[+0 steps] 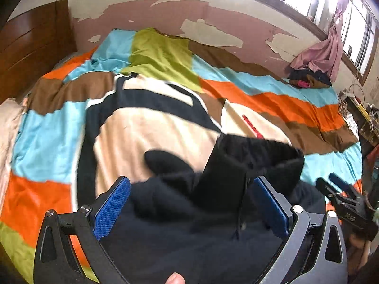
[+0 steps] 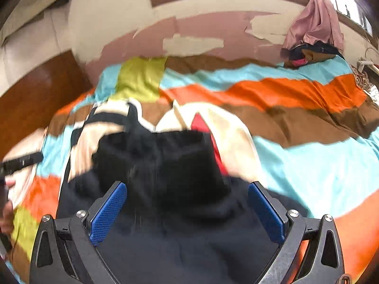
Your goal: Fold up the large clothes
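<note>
A large hooded jacket (image 1: 151,132) in cream and navy, with a black hood (image 1: 248,165) and a red stripe, lies spread on the bed. It also shows in the right wrist view (image 2: 165,165). My left gripper (image 1: 191,203) is open, its blue pads (image 1: 111,208) wide apart over the dark navy cloth near the hood. My right gripper (image 2: 187,208) is open too, its blue pads (image 2: 107,215) spread over the same dark cloth below the hood. Neither holds cloth. The right gripper also appears at the right edge of the left wrist view (image 1: 343,196).
The bed has a patchwork cover (image 1: 272,101) in blue, orange, brown and green. A wooden headboard (image 1: 30,42) stands at the left. A pile of clothes (image 1: 308,78) lies at the far corner under a pink curtain (image 1: 327,47). A cluttered side table (image 1: 360,116) stands at right.
</note>
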